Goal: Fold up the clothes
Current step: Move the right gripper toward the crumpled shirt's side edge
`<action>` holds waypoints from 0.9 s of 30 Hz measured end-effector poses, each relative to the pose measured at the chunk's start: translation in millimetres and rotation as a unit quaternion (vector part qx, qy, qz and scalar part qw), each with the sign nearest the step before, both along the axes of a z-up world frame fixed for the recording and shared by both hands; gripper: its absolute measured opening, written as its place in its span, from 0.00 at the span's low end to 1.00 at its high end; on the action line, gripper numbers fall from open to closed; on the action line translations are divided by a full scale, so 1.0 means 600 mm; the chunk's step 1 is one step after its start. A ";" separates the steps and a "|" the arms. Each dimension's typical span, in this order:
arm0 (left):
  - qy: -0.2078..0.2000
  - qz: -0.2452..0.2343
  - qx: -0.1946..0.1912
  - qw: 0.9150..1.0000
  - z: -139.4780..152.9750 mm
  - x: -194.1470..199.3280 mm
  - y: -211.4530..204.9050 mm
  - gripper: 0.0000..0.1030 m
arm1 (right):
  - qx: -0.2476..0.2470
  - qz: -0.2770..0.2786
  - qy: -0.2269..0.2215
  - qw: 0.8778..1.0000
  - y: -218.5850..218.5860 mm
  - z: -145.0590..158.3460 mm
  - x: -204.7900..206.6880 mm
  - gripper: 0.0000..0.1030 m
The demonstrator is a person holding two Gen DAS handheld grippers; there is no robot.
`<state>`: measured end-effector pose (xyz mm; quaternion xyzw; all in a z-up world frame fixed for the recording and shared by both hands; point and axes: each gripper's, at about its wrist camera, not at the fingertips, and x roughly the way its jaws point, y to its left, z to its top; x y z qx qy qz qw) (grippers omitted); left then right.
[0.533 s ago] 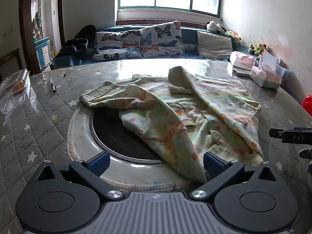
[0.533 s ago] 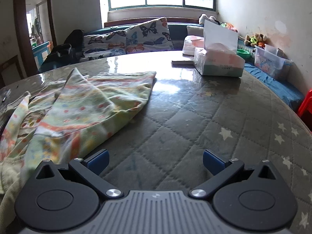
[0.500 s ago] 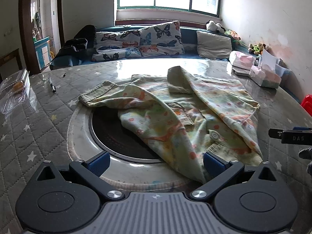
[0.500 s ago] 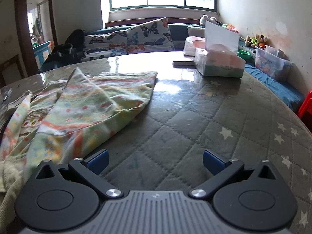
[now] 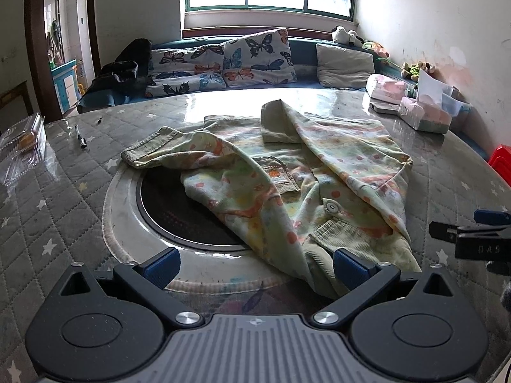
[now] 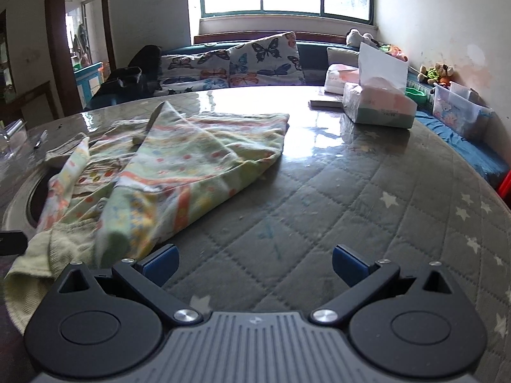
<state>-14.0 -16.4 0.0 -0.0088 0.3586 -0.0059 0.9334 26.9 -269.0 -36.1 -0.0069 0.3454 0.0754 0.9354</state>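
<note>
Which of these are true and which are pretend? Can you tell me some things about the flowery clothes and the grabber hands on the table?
1. The flowery garment lies crumpled on the table. True.
2. The left gripper is squeezing the cloth. False: its jaws are wide open and hold nothing.
3. The garment partly covers the dark round plate set in the table. True.
4. The right gripper is open over bare quilted cover. True.
5. The tissue box sits on top of the garment. False: it stands apart, on the far right of the table.
</note>
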 end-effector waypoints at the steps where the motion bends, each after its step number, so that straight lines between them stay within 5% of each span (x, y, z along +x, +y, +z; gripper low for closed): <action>1: 0.001 0.000 -0.001 1.000 0.000 -0.002 -0.001 1.00 | 0.002 0.001 0.002 1.000 0.002 -0.001 -0.003 1.00; 27: 0.017 0.006 0.004 1.000 0.000 -0.032 -0.008 1.00 | 0.020 0.024 -0.003 0.999 0.019 0.013 -0.050 1.00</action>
